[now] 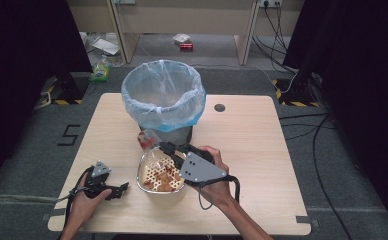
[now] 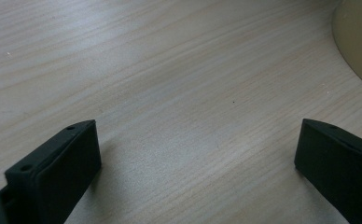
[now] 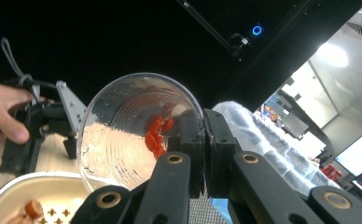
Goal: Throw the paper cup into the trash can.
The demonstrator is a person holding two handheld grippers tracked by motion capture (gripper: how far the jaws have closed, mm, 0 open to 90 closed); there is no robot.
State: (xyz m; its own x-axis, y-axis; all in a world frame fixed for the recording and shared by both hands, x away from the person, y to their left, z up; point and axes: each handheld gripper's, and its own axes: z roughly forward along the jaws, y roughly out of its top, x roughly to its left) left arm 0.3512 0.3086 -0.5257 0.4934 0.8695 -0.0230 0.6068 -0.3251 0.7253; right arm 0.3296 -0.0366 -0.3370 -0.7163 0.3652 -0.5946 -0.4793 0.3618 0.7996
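Note:
My right gripper (image 1: 166, 148) is shut on the rim of a clear plastic cup (image 1: 148, 139), which lies tipped on its side above a cream bowl (image 1: 179, 196). In the right gripper view the cup (image 3: 118, 140) shows red bits stuck to its inner wall, and the gripper (image 3: 202, 128) pinches the wall beside them. The bowl (image 3: 53, 196) has a perforated insert holding brown and red food pieces. My left gripper (image 1: 122, 188) rests on the table left of the bowl. Its jaws stand wide apart over bare wood in the left gripper view (image 2: 195, 140), with the bowl's side (image 2: 356, 42) at the far right.
A bin lined with a pale blue bag (image 1: 163, 95) stands at the back middle of the wooden table (image 1: 252, 150), just behind the cup. A round cable hole (image 1: 220, 107) lies to the bin's right. Cables and litter lie on the floor beyond.

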